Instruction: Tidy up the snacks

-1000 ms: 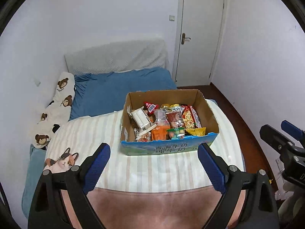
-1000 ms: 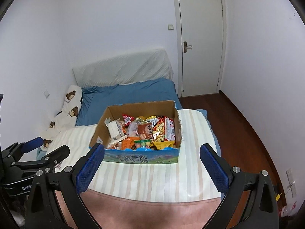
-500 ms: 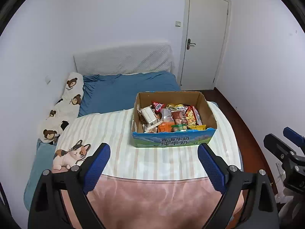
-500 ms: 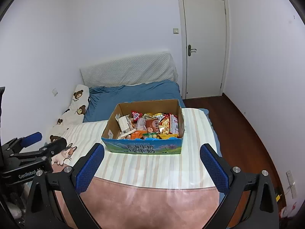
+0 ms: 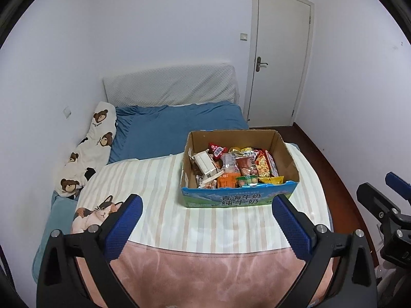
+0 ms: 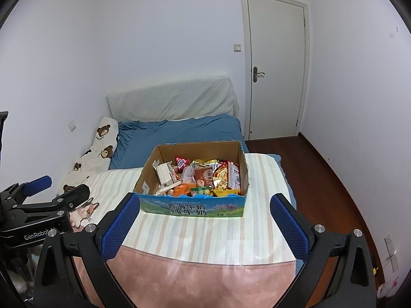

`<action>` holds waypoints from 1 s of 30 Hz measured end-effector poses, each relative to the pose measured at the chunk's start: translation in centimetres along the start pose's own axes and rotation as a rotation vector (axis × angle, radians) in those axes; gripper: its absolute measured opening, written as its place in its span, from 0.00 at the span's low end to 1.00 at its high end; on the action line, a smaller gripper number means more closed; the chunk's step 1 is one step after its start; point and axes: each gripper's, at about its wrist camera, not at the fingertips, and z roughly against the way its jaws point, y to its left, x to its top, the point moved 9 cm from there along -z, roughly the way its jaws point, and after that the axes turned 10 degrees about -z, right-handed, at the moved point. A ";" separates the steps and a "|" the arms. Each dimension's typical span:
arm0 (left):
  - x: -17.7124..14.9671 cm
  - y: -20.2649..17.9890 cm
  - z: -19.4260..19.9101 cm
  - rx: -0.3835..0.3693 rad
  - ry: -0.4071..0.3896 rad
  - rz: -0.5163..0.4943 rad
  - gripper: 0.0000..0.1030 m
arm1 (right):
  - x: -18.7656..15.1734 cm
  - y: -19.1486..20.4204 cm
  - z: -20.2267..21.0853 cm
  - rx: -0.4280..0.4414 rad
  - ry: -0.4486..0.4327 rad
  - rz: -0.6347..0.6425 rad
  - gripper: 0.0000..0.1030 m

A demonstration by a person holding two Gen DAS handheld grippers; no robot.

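Observation:
An open cardboard box with a blue printed front (image 5: 239,199) (image 6: 195,208) stands on the striped blanket of the bed. It is full of mixed snack packets (image 5: 239,166) (image 6: 203,177): red, orange, yellow and white wrappers. My left gripper (image 5: 208,220) is open and empty, held back from the box above the near end of the bed. My right gripper (image 6: 205,218) is open and empty too, at a similar distance. Each gripper shows at the edge of the other's view.
The bed has a pink blanket edge (image 5: 205,272), a cat print (image 5: 97,213), a blue sheet (image 5: 179,128) and bear-print pillow (image 5: 95,141) at the left wall. A shut white door (image 5: 278,59) and dark wood floor (image 6: 326,179) lie to the right.
Both grippers have pulled back and up from the box, so it looks smaller and farther. Both stay open and empty.

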 end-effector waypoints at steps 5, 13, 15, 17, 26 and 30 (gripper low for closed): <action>1.0 0.4 -2.6 0.002 0.029 0.020 1.00 | 0.8 -0.3 -2.9 -0.013 0.014 -0.009 1.00; 2.3 0.4 -6.6 0.024 0.078 0.003 1.00 | 1.6 -1.5 -8.1 -0.050 0.064 -0.033 1.00; 2.4 0.4 -7.5 0.024 0.092 0.005 1.00 | 1.6 -1.8 -9.4 -0.057 0.084 -0.045 1.00; 2.4 0.4 -8.3 0.026 0.101 0.006 1.00 | 1.7 -1.9 -10.6 -0.065 0.095 -0.045 1.00; 2.2 -0.4 -10.6 0.015 0.143 -0.015 1.00 | 1.5 -1.9 -13.0 -0.081 0.120 -0.051 1.00; 2.3 -0.6 -11.0 0.011 0.149 -0.020 1.00 | 1.5 -2.2 -13.3 -0.088 0.122 -0.058 1.00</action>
